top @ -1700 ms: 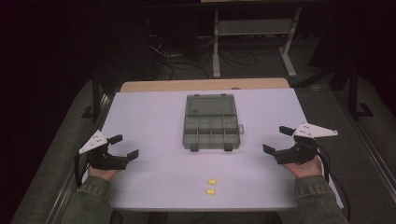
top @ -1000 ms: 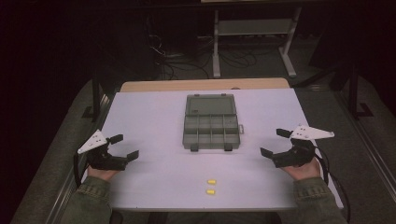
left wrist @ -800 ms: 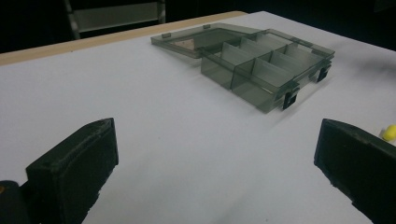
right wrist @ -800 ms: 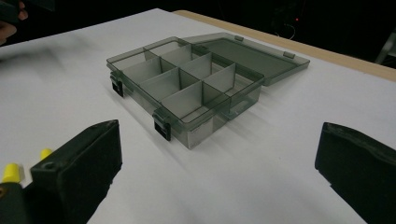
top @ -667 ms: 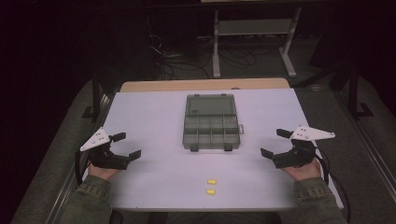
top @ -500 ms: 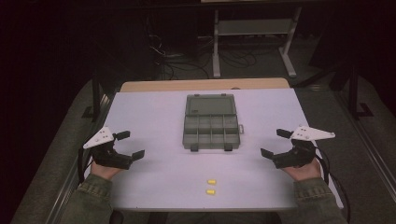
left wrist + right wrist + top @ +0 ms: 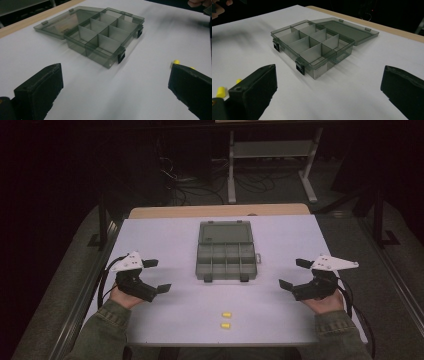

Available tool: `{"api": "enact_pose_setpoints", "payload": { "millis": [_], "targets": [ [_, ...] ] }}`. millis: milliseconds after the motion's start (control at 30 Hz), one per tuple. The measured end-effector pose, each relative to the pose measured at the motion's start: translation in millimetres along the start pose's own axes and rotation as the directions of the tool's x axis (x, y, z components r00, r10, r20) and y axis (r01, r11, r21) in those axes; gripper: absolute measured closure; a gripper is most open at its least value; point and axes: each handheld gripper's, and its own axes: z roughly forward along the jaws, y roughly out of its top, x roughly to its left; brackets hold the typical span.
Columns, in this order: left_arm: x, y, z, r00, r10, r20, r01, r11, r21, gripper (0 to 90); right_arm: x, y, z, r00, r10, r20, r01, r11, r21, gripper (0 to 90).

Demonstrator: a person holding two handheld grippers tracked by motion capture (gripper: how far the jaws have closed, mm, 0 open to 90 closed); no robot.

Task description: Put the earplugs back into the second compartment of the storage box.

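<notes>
Matte white tabletop (image 7: 165,240); translucent smoky plastic compartment box (image 7: 225,260), two small yellow cylinders (image 7: 226,314), both tongs (image 7: 155,276) (image 7: 292,273) released wide.

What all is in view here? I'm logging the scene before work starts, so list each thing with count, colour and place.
Compartment box: one, smoky grey see-through plastic, centre of the table, lid open and laid flat on the far side, compartments look empty.
Yellow pieces: two, small, on the table near the front edge, apart from the box.
Table: one, white top with a wooden far edge.
Metal stand: one, light grey, on the dark floor beyond the table.
Cables: several, dark, on the floor behind the table.
Left gripper: one, black, jaws open, front left.
Right gripper: one, black, jaws open, front right.
</notes>
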Motion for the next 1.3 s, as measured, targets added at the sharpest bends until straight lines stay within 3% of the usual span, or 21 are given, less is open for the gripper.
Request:
{"api": "enact_pose_setpoints", "payload": {
  "millis": [567, 733, 1067, 1300],
  "targets": [
    [-15.7, 17.2, 31.5, 0.9936, 0.07, 0.089, -0.078, 0.9928, 0.092, 0.0, 0.7, 0.1, -0.9, 1.0, -0.006, -0.005, 0.006, 1.0, -0.002, 0.2],
    [-23.1, 23.0, 39.1, 0.9884, 0.086, 0.125, -0.098, 0.9904, 0.098, 0.0, 1.5, 0.1, -0.3, 0.9999, -0.011, -0.013, 0.011, 1.0, 0.001, 0.2],
    [-35.2, 30.9, 66.1, 0.9759, 0.123, 0.181, -0.15, 0.9779, 0.146, 0.0, 1.7, 0.1, -0.8, 0.9998, -0.013, -0.016, 0.013, 1.0, 0.0, 0.2],
    [-40.7, 35.8, 76.0, 0.9674, 0.14, 0.211, -0.175, 0.9718, 0.158, 0.0, 2.3, 0.1, -0.4, 0.9997, -0.018, -0.018, 0.018, 1.0, 0.002, 0.2]
  ]
}}
